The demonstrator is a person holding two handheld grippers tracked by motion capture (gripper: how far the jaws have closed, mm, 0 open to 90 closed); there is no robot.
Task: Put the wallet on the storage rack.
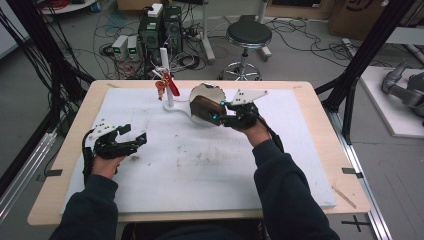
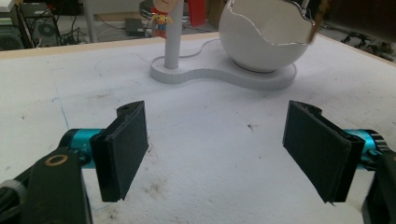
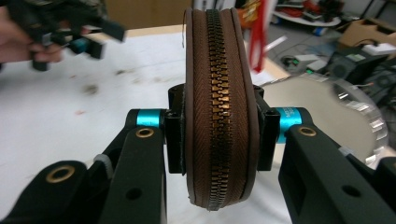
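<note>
A brown zippered pouch (image 3: 218, 107) stands on edge between the jaws of my right gripper (image 3: 218, 137), which is shut on it. In the high view that gripper (image 1: 220, 112) holds the pouch (image 1: 205, 109) in front of a white egg-shaped bowl (image 1: 207, 92) with a jagged rim. The bowl (image 2: 266, 37) sits on a white flat base (image 2: 219, 74) that also carries an upright white post (image 2: 173, 32). My left gripper (image 1: 131, 137) hovers over the left of the mat. Its jaws are wide apart, its pads (image 2: 126, 149) bare, with nothing between them (image 2: 217, 154).
A white foam mat (image 1: 200, 160) with dirty smudges covers the wooden table (image 1: 75, 130). A red tag and a small figure charm (image 1: 165, 86) hang from the post. Beyond the table stand a black stool (image 1: 248, 35), computers and cables on the floor.
</note>
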